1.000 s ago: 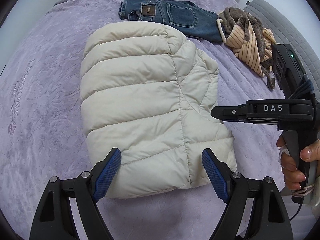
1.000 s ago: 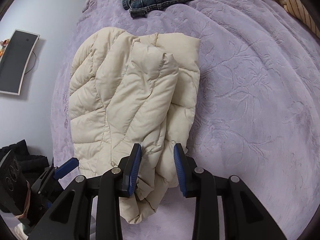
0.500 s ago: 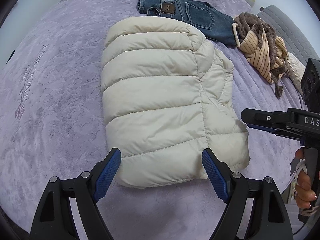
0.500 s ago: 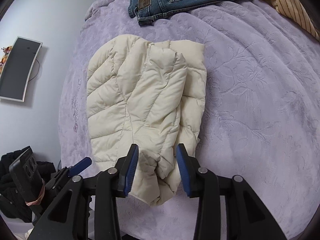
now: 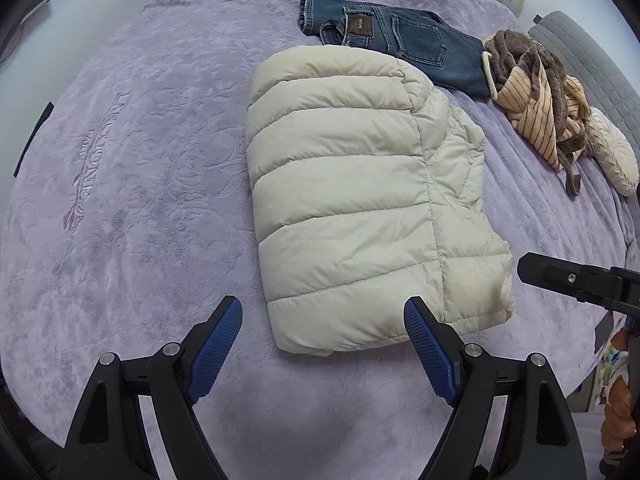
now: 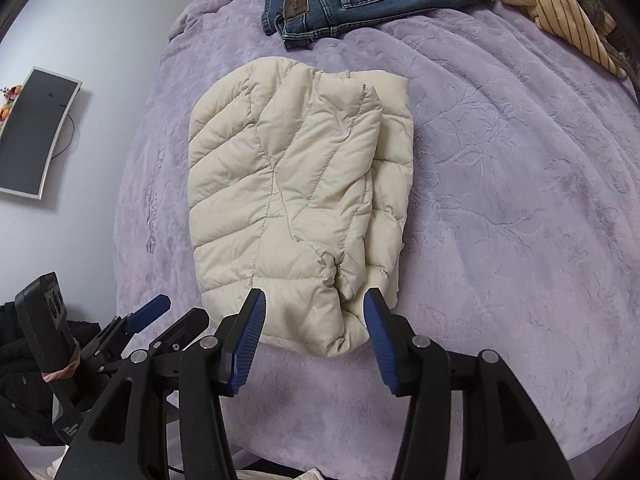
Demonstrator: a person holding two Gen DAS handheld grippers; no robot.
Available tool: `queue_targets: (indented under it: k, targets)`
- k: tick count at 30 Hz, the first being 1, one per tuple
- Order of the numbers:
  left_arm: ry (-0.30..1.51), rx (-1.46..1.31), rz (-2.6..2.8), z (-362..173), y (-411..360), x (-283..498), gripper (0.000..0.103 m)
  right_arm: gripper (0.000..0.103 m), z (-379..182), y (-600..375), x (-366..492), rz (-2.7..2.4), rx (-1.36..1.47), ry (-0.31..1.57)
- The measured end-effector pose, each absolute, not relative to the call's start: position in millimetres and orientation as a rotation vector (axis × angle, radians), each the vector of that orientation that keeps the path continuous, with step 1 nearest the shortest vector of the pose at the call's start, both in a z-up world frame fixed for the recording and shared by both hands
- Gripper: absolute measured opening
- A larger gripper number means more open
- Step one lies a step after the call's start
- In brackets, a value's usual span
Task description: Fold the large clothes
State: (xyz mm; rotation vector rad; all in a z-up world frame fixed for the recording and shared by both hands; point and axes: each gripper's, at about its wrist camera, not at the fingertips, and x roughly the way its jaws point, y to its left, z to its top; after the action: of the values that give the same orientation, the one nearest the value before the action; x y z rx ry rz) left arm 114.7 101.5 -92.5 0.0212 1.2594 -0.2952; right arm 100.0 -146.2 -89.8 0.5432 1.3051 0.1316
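A cream quilted puffer jacket (image 5: 360, 200) lies folded into a thick rectangle on the purple bedspread (image 5: 140, 200); it also shows in the right wrist view (image 6: 296, 200). My left gripper (image 5: 322, 350) is open and empty, just short of the jacket's near edge. My right gripper (image 6: 314, 340) is open and empty at the jacket's near corner, not touching it. The right gripper's arm also shows in the left wrist view (image 5: 576, 280), right of the jacket.
Folded blue jeans (image 5: 396, 44) lie beyond the jacket. A striped and brown heap of clothes (image 5: 540, 100) and a cream pillow (image 5: 612, 152) lie at the far right. A dark screen (image 6: 36, 132) hangs on the wall to the left.
The right gripper opened and let go of the jacket's edge. Both grippers drew back from the jacket, which now lies flat and farther away.
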Motion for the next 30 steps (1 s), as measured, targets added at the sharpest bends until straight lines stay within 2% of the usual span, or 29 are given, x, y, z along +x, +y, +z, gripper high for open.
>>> queue_targets:
  k: [2,3,6,8,13,14,16,20,30]
  targets:
    - [1.244,0.01,-0.289,-87,107,111,0.087,0.061,-85,-141,96,0.125,0.519,1.3]
    - [1.241,0.003,-0.283,-85,109,110,0.103,0.063,-82,-138,93,0.124,0.51,1.296]
    - [1.227,-0.008,-0.272,-79,116,106,0.103,0.07,-74,-131,88,0.116,0.48,1.288]
    - [1.224,0.011,-0.253,-75,117,105,0.103,0.083,-68,-126,85,0.116,0.46,1.282]
    - [1.196,0.026,-0.225,-61,122,99,0.103,0.085,-52,-114,77,0.081,0.381,1.264]
    - [1.187,0.022,-0.222,-56,123,98,0.103,0.095,-48,-112,75,0.072,0.367,1.258]
    - [1.17,0.026,-0.217,-48,124,95,0.103,0.103,-40,-109,71,0.055,0.346,1.225]
    - [1.169,-0.011,-0.222,-36,128,93,0.103,0.103,-22,-104,66,0.024,0.321,1.159]
    - [1.178,0.043,-0.146,-5,130,80,0.103,0.103,8,-92,57,-0.051,0.24,1.148]
